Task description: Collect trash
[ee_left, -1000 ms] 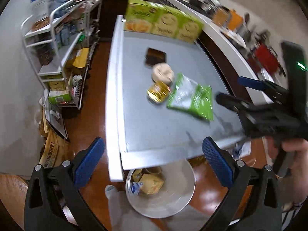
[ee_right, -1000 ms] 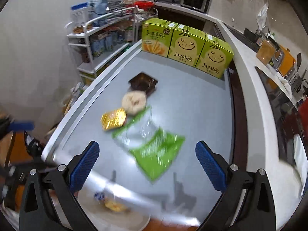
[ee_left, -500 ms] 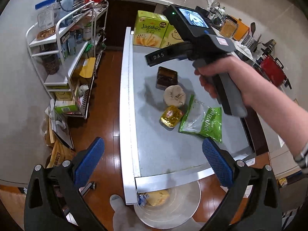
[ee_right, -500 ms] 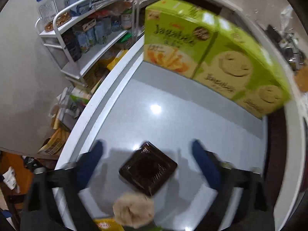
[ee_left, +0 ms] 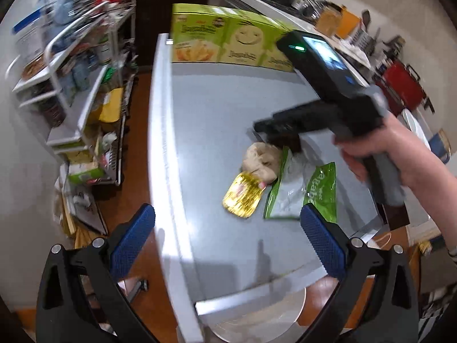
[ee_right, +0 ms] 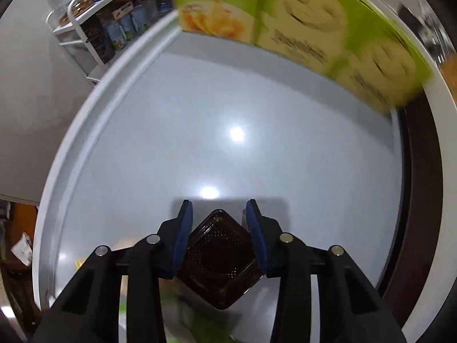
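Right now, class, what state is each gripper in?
Left gripper: open, holding nothing.
Right gripper: closed on the dark plastic tray.

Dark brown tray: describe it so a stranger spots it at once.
On the grey table, before the green snack boxes, lies a row of trash. The dark brown tray is a square ribbed plastic dish, the only dark piece, pinched in the right tool.

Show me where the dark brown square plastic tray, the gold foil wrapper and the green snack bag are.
dark brown square plastic tray (ee_right: 218, 260), right wrist view, ridged centre
gold foil wrapper (ee_left: 242, 197), left wrist view, middle
green snack bag (ee_left: 320, 191), left wrist view, green printed half
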